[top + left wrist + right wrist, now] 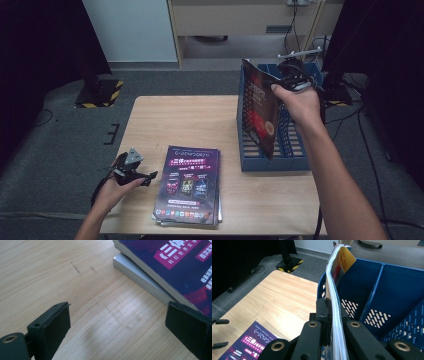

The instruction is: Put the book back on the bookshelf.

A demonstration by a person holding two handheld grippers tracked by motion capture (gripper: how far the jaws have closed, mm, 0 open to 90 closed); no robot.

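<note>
Magazine going into the blue rack

The magazine [261, 107] stands upright over the blue file rack [290, 150] at about 2 o'clock on the table [175, 120], clamped edge-on in the right gripper [292, 75]. At 7 o'clock the left gripper [131, 169] rests with jaws spread and empty, just beside the magazine stack [190, 185] at 6.

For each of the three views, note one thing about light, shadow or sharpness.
High view: dim and soft, room edges nearly black, the wooden table lit. Left gripper view: the magazine stack prints crisply; a faint shadow lies between the jaws. Right gripper view: bright blue rack, dark upper left corner.
</note>
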